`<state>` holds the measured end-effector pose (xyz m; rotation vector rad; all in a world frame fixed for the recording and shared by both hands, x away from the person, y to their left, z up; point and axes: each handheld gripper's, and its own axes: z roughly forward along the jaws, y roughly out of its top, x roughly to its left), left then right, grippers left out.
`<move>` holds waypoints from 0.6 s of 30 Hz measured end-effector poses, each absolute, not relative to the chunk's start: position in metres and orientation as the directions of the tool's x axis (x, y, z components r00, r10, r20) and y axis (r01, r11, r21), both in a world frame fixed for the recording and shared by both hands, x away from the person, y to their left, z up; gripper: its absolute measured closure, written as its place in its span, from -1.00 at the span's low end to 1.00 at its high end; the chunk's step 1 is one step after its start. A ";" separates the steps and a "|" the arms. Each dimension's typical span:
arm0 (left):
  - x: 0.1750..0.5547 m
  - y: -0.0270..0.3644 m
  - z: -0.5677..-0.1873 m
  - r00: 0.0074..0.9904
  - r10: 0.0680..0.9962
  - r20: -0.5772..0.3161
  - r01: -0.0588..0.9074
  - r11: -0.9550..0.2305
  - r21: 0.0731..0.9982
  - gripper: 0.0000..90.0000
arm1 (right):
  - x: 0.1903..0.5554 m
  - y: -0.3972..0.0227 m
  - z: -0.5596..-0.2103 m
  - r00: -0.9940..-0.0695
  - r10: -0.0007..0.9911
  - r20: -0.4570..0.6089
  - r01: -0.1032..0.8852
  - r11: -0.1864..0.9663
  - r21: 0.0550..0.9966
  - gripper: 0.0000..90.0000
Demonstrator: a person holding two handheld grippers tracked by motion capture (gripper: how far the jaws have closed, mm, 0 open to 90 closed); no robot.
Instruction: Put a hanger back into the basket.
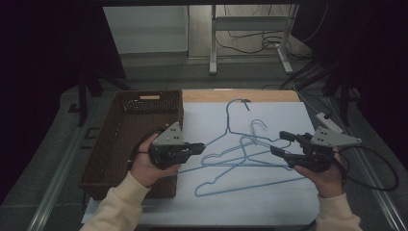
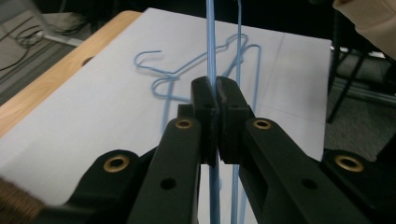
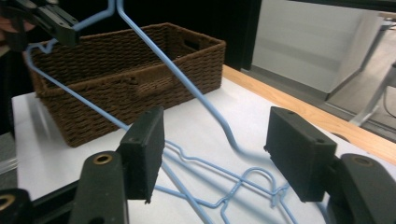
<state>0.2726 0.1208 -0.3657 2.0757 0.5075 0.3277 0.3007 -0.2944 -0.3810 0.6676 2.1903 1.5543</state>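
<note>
From the high view, my surface (image 1: 269,202) is a white sheet laid over a wooden top, whose bare wood strip runs along the far edge at upper centre. Beyond it the room is dim, with grey floor, metal desk legs and loose cables at the top of the frame. A dark brown woven basket (image 1: 126,126), rectangular with cut-out handles, sits at the left edge of the surface. Thin light-blue wire hangers (image 1: 250,161) lie tangled in the middle of the frame. My left hand-held gripper (image 1: 198,147), left of centre and just beside the basket's near right corner, pinches a wire of one hanger. My right hand-held gripper (image 1: 280,143), right of centre, has its jaws spread near the hangers' hooks. Open white sheet shows toward the bottom edge.

In the left gripper view, my left hand-held gripper (image 2: 216,100) has its matte black jaws pressed together on a blue hanger wire (image 2: 211,51) running straight up the middle of the frame; more hangers lie beyond on the sheet, and the wooden edge slants along the left.

In the right gripper view, my right hand-held gripper (image 3: 212,156) is wide apart, with hangers (image 3: 243,184) on the sheet between and below the jaws. The basket (image 3: 140,70) fills the upper left, its weave coarse. One hanger is lifted, slanting from the upper left down to centre.
</note>
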 end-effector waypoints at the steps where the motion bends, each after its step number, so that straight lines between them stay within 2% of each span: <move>1: 0.272 0.124 -0.366 0.874 0.484 0.029 0.229 -0.464 0.856 0.95 | 0.301 -0.296 -0.381 -0.812 0.582 -0.028 0.165 0.276 0.947 -0.18; 5: 0.268 0.143 -0.361 0.856 0.516 0.029 0.226 -0.424 0.877 0.95 | 0.302 -0.299 -0.384 -0.778 0.627 -0.038 0.172 0.271 0.947 -0.22; 18: 0.262 0.184 -0.352 0.797 0.604 0.014 0.244 -0.343 0.907 0.95 | 0.304 -0.310 -0.409 -0.745 0.667 -0.001 0.243 0.273 0.931 -0.23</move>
